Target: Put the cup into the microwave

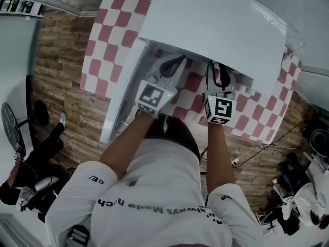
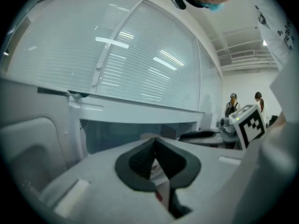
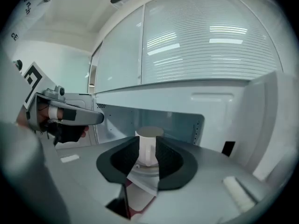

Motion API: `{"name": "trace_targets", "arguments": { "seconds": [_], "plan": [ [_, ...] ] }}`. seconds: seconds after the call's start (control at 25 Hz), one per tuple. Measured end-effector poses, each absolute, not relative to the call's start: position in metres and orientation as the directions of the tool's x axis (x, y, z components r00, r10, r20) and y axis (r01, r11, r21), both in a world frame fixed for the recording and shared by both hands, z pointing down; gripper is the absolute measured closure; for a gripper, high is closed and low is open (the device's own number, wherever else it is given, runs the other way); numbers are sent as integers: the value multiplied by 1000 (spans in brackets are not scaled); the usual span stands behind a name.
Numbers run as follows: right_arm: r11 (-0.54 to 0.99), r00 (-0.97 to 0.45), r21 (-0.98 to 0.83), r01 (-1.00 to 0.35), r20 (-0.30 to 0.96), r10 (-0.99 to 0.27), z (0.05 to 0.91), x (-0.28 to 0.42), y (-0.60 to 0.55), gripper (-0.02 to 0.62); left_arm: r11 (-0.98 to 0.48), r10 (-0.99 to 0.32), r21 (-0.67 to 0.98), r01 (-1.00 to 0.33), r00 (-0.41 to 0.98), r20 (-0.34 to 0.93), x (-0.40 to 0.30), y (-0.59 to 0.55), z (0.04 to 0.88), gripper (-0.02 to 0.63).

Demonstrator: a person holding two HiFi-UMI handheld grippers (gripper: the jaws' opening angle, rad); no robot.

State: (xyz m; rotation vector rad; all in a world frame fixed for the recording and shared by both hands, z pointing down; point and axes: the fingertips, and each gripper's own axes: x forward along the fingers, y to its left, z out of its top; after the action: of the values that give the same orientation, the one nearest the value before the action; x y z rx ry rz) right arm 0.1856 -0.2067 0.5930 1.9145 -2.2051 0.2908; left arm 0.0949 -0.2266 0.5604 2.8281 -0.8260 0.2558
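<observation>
One white, smooth-walled cylindrical cup (image 3: 148,146) is seen upright — long axis vertical, mouth up — on the glass turntable (image 3: 142,171) inside the single glossy white microwave (image 1: 216,30), whose door (image 1: 123,91) is swung open to the left. The right claw (image 3: 148,149) is clenched on the cup's sides by its two dark pads (image 3: 124,160). The left claw (image 2: 155,149) is pressed together on nothing. The microwave is carried by a bench (image 1: 110,40) draped in red-and-white checked cloth.

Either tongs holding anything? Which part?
Left tongs shut, empty. Right tongs straddle the white cup at mid-wall inside the microwave; actual grip cannot be told.
</observation>
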Motion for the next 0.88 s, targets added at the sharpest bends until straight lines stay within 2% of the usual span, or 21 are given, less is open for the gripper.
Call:
{"name": "trace_targets", "arguments": {
  "seconds": [0.52, 0.88],
  "plan": [
    [247, -251, -51, -968, 286, -925, 500, 145, -146, 520, -865, -434, 192, -464, 883, 181, 77, -173, 479, 603],
    [300, -311, -82, -950, 229, -922, 416, 119, -118, 532, -901, -387, 158, -403, 914, 127, 70, -141, 399, 603]
  ]
}}
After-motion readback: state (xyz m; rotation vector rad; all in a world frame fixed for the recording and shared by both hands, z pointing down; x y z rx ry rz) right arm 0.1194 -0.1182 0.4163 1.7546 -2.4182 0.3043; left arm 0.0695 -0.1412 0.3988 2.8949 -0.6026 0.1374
